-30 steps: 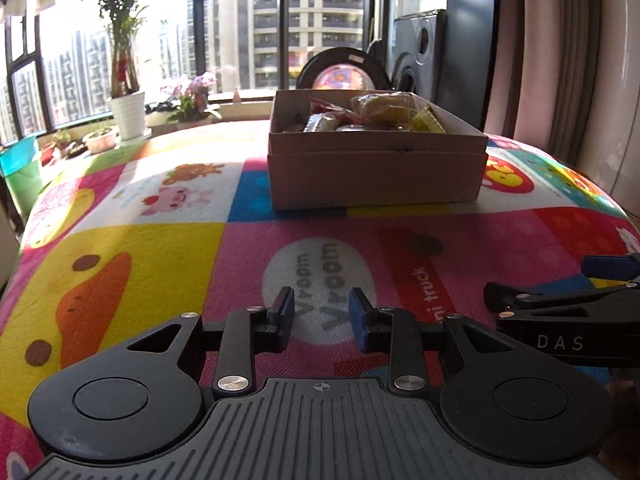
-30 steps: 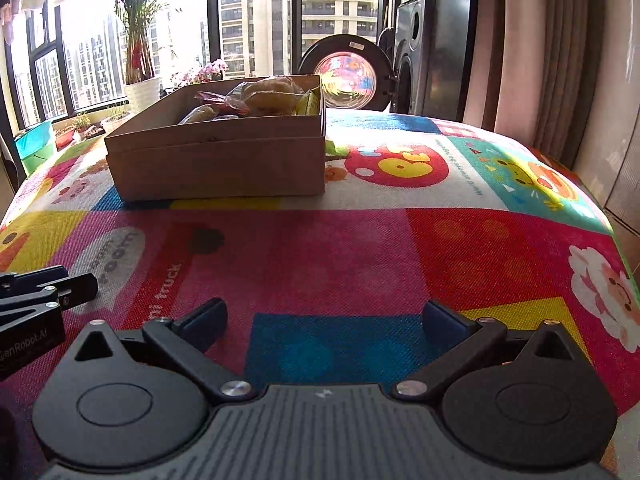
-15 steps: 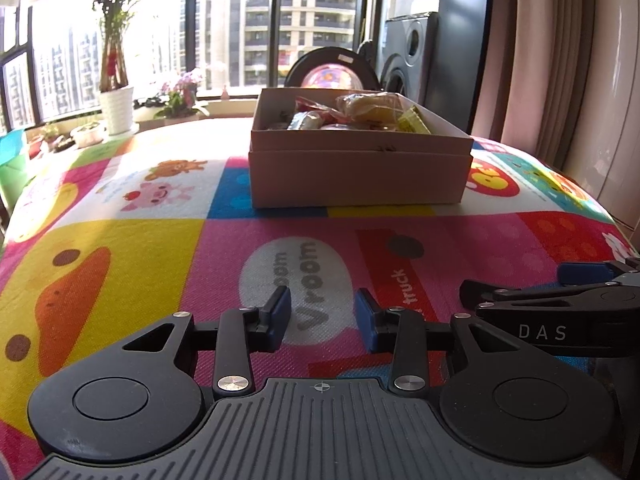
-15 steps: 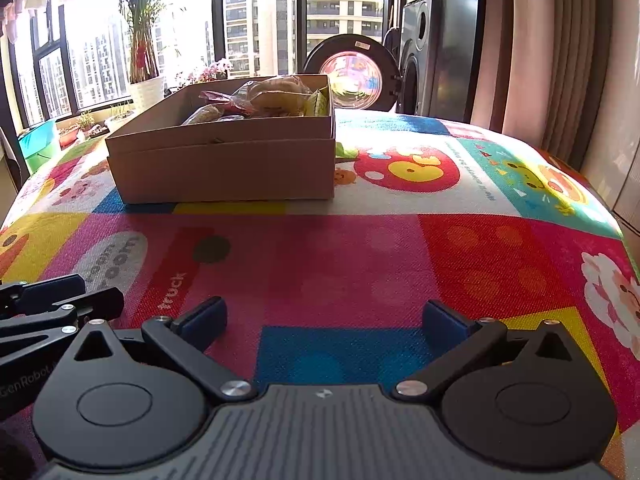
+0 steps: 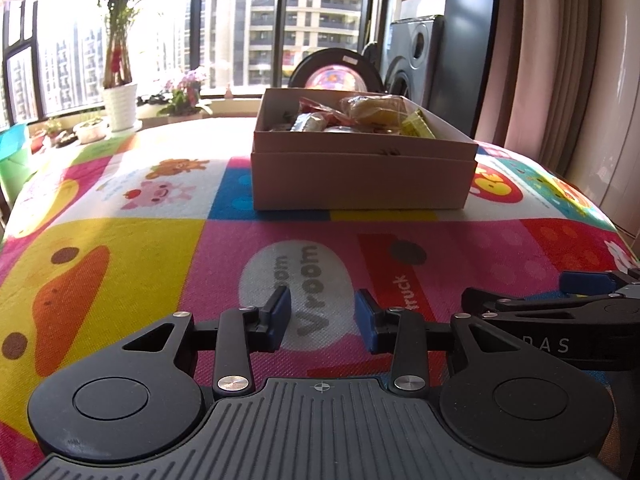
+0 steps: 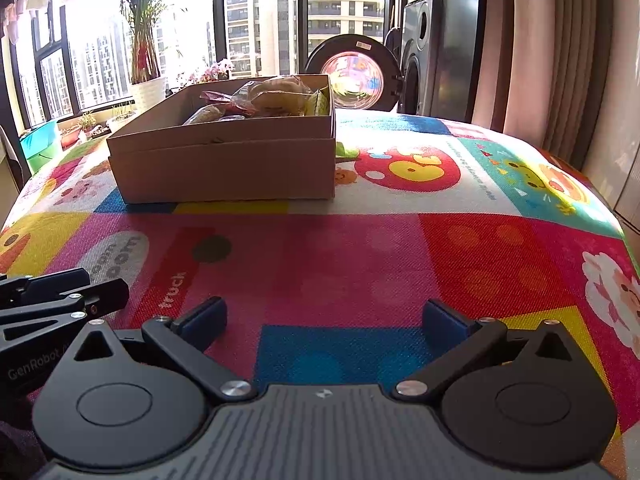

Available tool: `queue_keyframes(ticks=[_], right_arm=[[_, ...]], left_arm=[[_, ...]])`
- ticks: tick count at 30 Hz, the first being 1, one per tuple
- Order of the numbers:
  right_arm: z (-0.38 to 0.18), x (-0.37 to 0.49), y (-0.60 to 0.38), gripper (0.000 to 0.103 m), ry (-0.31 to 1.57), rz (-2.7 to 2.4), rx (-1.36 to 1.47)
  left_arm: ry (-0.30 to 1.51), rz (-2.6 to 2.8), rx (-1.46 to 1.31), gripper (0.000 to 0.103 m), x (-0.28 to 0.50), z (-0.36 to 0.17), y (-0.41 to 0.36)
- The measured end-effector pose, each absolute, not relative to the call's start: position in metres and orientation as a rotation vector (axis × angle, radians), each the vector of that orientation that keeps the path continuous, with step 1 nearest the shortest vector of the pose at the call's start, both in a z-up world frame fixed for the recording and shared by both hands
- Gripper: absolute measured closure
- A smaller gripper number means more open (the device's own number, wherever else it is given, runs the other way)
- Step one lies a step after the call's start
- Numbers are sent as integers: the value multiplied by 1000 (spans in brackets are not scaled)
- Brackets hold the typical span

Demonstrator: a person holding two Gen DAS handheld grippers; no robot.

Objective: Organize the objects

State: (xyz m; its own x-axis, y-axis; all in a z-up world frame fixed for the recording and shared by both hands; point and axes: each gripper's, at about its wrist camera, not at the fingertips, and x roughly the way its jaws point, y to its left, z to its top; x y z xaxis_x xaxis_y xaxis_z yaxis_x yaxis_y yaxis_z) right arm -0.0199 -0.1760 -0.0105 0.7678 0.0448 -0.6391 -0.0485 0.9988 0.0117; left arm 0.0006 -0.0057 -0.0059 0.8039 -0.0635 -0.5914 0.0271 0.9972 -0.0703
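Note:
A brown cardboard box (image 5: 362,178) stands on the colourful play mat (image 5: 120,248), far ahead of both grippers; it also shows in the right wrist view (image 6: 224,168). Several wrapped snacks (image 5: 360,114) fill it, also seen from the right wrist (image 6: 264,98). My left gripper (image 5: 322,316) is open a moderate gap and empty, low over the mat. My right gripper (image 6: 324,320) is open wide and empty, to its right. Each gripper shows at the edge of the other's view: the right one (image 5: 560,312), the left one (image 6: 60,296).
A white plant pot (image 5: 120,106) and small flower pots stand on the window sill behind the mat. A washing machine (image 6: 424,56) with its round door (image 6: 354,76) open stands behind the box. Curtains (image 5: 568,60) hang at the right. The mat's right edge (image 6: 616,232) drops off.
Both views have drawn back and risen slightly, so the box looks a little farther and more centred. Both grippers stay open and empty.

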Motion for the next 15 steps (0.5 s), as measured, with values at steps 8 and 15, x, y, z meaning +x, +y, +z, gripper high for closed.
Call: queue_keyframes(ticks=[8,15], right_arm=[[-11,-20,-176,0,694,51,-6],[-10,-20,-176,0,694,51,-5]], left_arm=[[636,-51,-68,63,1,-6,-4],[635,-54,-77,63,1,-6,-1]])
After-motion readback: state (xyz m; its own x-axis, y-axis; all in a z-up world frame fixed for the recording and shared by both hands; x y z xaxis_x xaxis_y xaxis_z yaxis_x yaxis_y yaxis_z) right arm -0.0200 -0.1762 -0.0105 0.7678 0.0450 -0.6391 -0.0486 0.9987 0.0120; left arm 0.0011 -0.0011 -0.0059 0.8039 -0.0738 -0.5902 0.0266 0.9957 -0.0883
